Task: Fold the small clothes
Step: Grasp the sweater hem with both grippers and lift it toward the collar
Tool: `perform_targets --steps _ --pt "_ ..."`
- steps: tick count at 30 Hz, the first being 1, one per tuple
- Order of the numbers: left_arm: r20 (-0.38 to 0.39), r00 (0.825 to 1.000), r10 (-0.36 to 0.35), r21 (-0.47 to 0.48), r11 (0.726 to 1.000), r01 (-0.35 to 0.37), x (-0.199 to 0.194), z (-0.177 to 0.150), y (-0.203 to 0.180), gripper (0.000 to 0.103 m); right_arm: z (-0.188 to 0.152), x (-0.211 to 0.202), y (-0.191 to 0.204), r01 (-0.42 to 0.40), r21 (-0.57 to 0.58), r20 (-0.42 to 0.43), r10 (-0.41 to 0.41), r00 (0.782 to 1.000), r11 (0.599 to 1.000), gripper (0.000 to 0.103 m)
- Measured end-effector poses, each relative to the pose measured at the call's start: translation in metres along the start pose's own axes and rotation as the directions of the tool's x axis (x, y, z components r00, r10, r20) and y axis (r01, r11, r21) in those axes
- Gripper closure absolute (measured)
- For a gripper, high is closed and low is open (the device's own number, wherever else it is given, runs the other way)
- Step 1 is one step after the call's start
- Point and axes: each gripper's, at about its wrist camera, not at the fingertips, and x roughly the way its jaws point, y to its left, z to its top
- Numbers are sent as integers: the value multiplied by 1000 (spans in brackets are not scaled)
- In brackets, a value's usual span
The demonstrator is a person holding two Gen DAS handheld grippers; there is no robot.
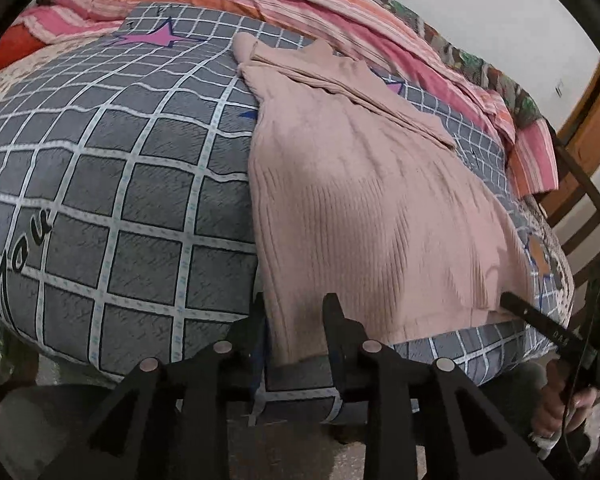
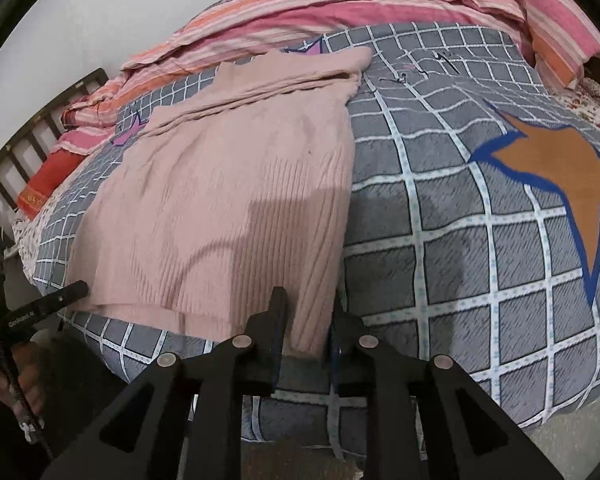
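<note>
Between my left jaws (image 1: 296, 312): pink sweater (image 1: 364, 208) hem corner, jaws slightly apart; right jaws (image 2: 308, 308) likewise (unpinched), over grey checked quilt (image 2: 460, 240).

One pink sweater (image 1: 364, 200) lies on one checked quilt (image 1: 120, 184). Two grippers show, left (image 1: 296, 316) and right (image 2: 308, 308). One striped blanket (image 1: 300, 4) and one red pillow (image 2: 48, 180).

A pink ribbed sweater (image 1: 356, 208) lies flat on a grey checked quilt (image 1: 120, 184); the left gripper's (image 1: 296, 312) parted jaws straddle its near corner.
</note>
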Motion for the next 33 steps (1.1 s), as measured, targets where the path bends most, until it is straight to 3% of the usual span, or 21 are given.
perform_targets --steps 1,3,6,8,14,25,33 --pt "2 1000 0 -14 1000 0 1 1 1 78 0 1 0 -2 8 -1 2 1000 1000 86" --pt "12 1000 11 -24 1000 -11 1 3 1 97 1 3 1 -25 23 -2 25 1000 999 98" --pt "45 999 -29 -3 1000 29 -14 8 0 97 2 -5 5 -19 1 28 18 999 1000 99" --pt "77 993 -89 -29 995 91 -32 13 5 97 3 -22 3 -63 20 78 61 995 998 99" --pt "157 974 -166 -102 978 183 -68 33 13 97 21 -54 4 -121 54 142 112 984 991 99" --pt "231 957 -175 -119 971 206 -90 82 1 97 60 -83 13 -208 96 227 182 957 973 99" --pt "277 952 -127 -107 981 162 -87 131 -8 97 104 -79 11 -259 141 282 212 936 956 99"
